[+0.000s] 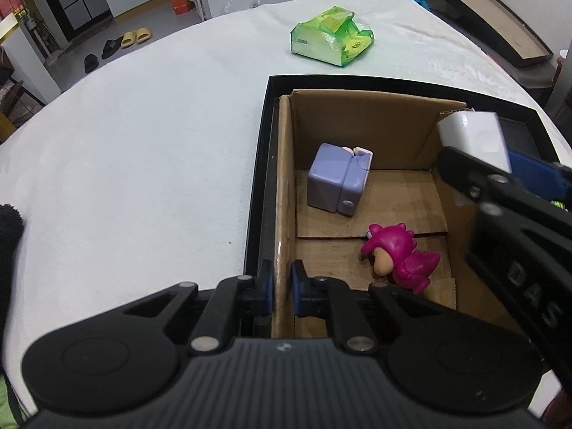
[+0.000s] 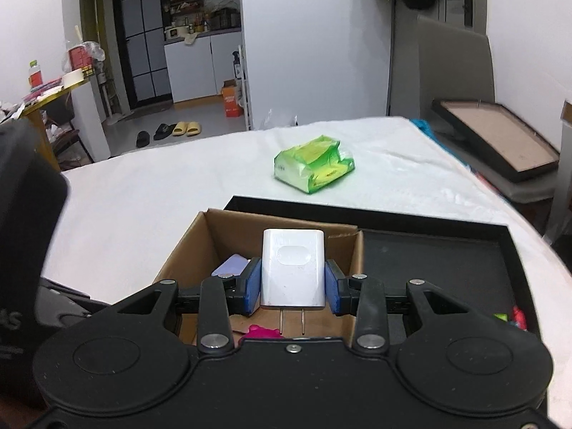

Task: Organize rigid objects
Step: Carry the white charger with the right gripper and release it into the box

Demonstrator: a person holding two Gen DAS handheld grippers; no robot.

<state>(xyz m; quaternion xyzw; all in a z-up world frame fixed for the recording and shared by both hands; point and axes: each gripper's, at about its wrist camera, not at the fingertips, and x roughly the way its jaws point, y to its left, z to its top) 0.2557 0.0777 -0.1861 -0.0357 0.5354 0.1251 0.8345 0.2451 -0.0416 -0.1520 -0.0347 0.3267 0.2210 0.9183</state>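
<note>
A brown cardboard box [image 1: 357, 118] stands inside a black tray [image 1: 261, 164] on the white table. In it lie a lilac block-shaped toy [image 1: 334, 182] and a magenta dinosaur figure [image 1: 397, 254]. My left gripper [image 1: 282, 287] is shut on the box's left wall. My right gripper [image 2: 291, 284] is shut on a white plug charger [image 2: 293, 268], held above the box with its prongs toward the camera; it also shows in the left wrist view [image 1: 472, 136]. The box [image 2: 186, 246], lilac toy [image 2: 230, 266] and dinosaur [image 2: 261, 331] show below it.
A green plastic-wrapped pack [image 1: 332, 35] lies on the table beyond the tray; it also shows in the right wrist view [image 2: 312, 168]. Small red and green items [image 2: 513, 316] sit in the tray's right part. A black lid [image 2: 497, 136] leans at the far right.
</note>
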